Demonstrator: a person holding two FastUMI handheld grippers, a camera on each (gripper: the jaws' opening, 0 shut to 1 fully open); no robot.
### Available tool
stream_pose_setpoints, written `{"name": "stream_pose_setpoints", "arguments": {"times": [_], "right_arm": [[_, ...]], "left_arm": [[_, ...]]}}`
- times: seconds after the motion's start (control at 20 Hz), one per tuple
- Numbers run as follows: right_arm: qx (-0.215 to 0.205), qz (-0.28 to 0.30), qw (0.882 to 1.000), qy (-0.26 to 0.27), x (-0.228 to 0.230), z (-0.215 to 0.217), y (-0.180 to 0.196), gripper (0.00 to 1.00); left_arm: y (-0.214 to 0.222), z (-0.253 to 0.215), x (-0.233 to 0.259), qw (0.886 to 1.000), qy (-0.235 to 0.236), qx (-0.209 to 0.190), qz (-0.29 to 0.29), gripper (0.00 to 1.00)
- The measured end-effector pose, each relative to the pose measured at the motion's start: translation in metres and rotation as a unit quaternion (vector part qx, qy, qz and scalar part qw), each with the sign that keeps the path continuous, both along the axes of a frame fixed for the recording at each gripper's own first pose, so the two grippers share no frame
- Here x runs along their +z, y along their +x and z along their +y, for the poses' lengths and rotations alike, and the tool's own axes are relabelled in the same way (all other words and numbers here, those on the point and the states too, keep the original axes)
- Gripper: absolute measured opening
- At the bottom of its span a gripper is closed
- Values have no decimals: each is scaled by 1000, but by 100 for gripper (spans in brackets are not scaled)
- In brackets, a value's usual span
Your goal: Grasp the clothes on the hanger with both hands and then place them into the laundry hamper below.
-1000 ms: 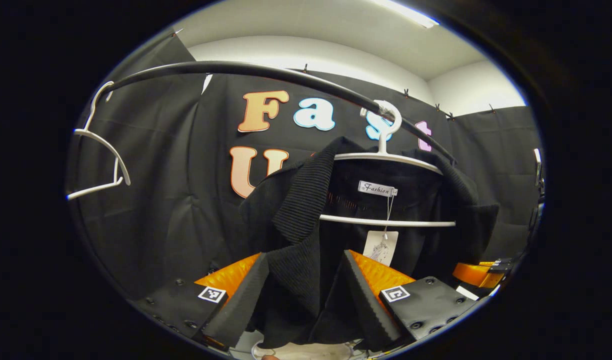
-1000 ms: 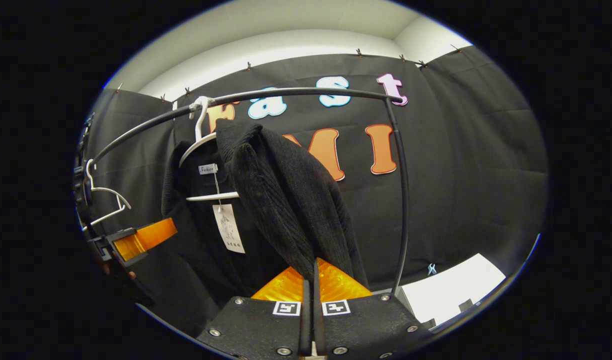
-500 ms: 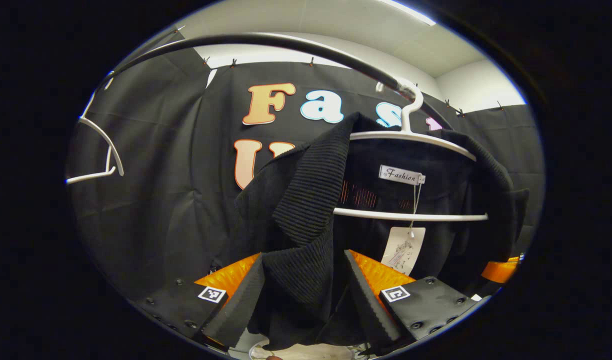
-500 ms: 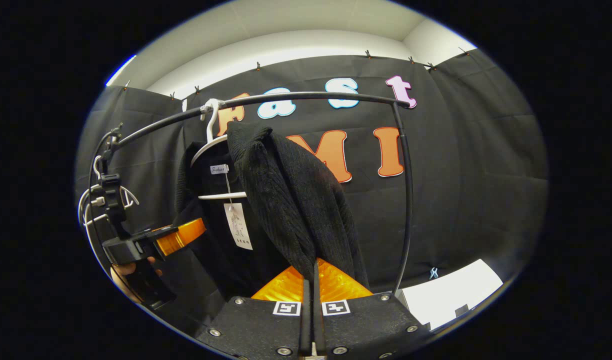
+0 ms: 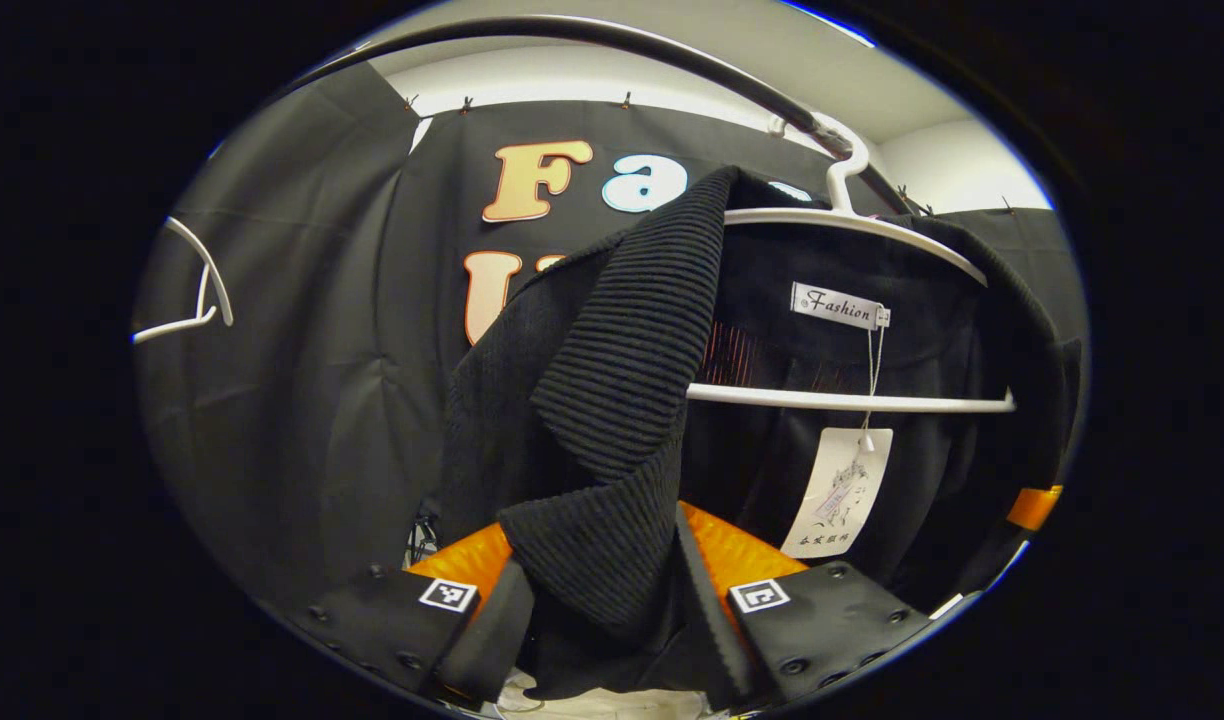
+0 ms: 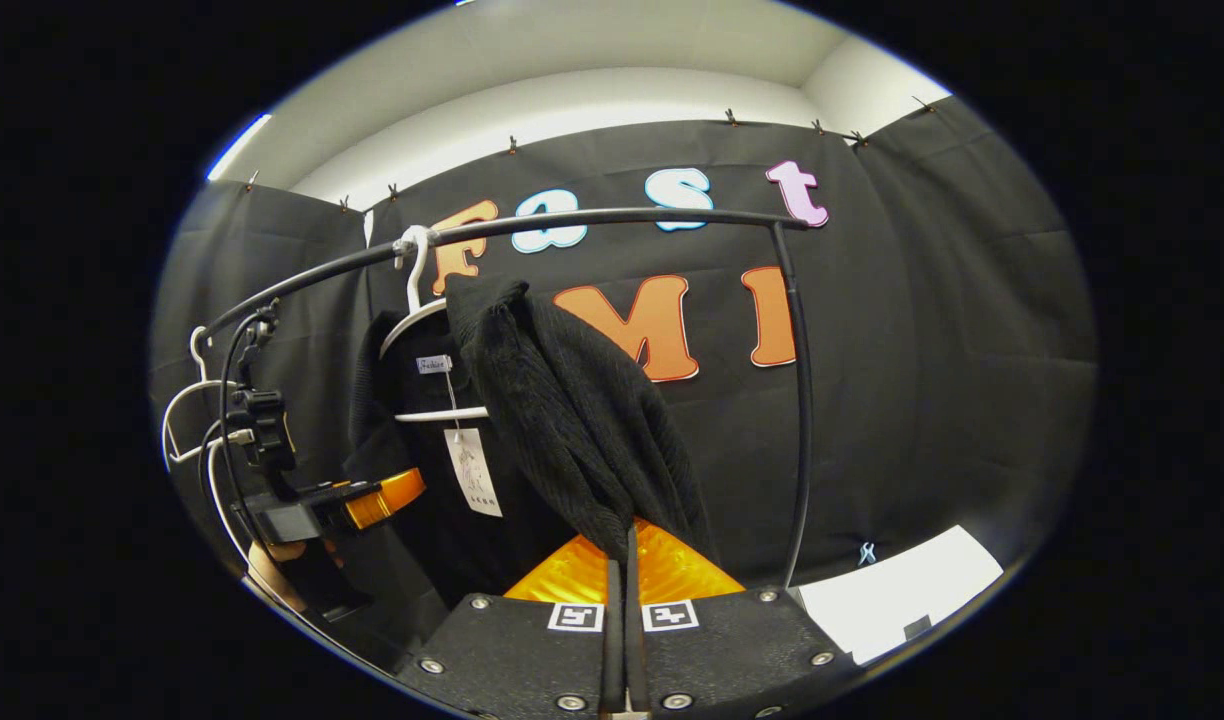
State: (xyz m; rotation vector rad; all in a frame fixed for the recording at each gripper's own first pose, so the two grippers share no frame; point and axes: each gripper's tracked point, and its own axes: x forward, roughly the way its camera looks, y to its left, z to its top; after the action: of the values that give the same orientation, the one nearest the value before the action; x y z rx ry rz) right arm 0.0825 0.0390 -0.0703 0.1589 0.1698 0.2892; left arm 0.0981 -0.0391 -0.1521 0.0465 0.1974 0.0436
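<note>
Spare hanger (image 5: 197,290): white and bare, at 9 o'clock in the left gripper view, against the black wall cloth.
Rail (image 6: 592,217): a black bar curving across 12 o'clock in both views; in the right gripper view it bends down into a post at 3 o'clock of the garment.
Left gripper (image 5: 597,610): at 6 o'clock in its own view, fingers partly spread with a ribbed fold of the garment between them; whether both fingers press on the cloth I cannot tell. In the right gripper view it appears at 9 o'clock (image 6: 372,500), held by a hand (image 6: 277,555), just beside the garment's edge.
Black knit garment (image 5: 622,350): draped on the white hanger (image 5: 852,225), which hooks the rail at 1 o'clock in the left gripper view; one ribbed side is pulled down toward 6 o'clock.
Tags: a white label (image 5: 837,305) at the neck and a paper tag (image 5: 837,495) dangling below the hanger's crossbar.
Right gripper (image 6: 622,600): at 6 o'clock in its view, fingers drawn together with the lower end of the garment's other side pinched between them.
</note>
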Motion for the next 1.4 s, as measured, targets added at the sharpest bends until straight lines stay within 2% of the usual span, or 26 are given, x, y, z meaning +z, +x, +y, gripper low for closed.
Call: {"name": "stream_pose_setpoints", "arguments": {"times": [0.05,0.1,0.15,0.2,0.25,0.3,0.35,0.4,0.5,0.6,0.75,0.8,0.85,0.9,0.95,1.0,1.05,1.1,1.15,1.2,1.4], "right_arm": [[-2,-5,1000,0,6,-5,-1,0],[-4,-10,1000,1,11,-9,-2,7],[-6,-15,1000,3,17,-13,-3,7],[-8,-19,1000,5,22,-18,-3,0],[-11,-25,1000,7,28,-23,-3,0],[-13,-31,999,7,34,-27,-2,0],[-17,-38,999,7,41,-32,-1,0],[-22,-45,999,8,49,-39,0,0],[-34,-56,998,12,59,-55,3,0],[-53,-67,996,7,68,-73,12,0],[-77,-74,994,1,72,-94,30,0],[-81,-70,994,1,67,-97,37,7],[-85,-66,994,2,61,-100,43,0],[-86,-58,995,8,54,-101,51,0],[-86,-48,995,17,46,-100,59,7],[-88,-40,995,23,40,-100,68,0],[-95,-30,995,21,31,-104,78,0],[-98,-18,995,22,18,-108,83,0],[-97,-7,995,31,9,-107,91,7],[-95,5,995,42,1,-103,100,0],[-90,32,994,50,-34,-87,117,0]], "left_arm": [[0,2,0,1000,2,1,2,68],[1,5,0,1000,4,4,2,62],[1,6,0,1000,6,5,3,56],[0,6,0,1000,12,3,5,58],[0,8,3,1000,21,2,7,52],[0,15,3,999,33,17,1,33],[-4,14,4,999,34,13,3,13],[-4,10,5,1000,25,3,6,15],[-3,3,5,1000,5,-14,4,10],[-2,5,6,1000,16,-18,7,7],[0,3,12,999,17,-37,16,7],[1,4,17,999,16,-41,14,7],[0,7,21,999,17,-44,12,7],[-1,8,27,999,16,-46,10,5],[-3,11,32,999,16,-48,7,5],[-5,16,40,999,15,-48,3,7],[-7,23,43,999,15,-46,-1,5],[-8,30,48,999,13,-42,-2,7],[-7,37,52,999,9,-39,-5,7],[-7,45,56,999,4,-35,-9,7],[-8,68,72,1000,7,-19,-23,5]]}}
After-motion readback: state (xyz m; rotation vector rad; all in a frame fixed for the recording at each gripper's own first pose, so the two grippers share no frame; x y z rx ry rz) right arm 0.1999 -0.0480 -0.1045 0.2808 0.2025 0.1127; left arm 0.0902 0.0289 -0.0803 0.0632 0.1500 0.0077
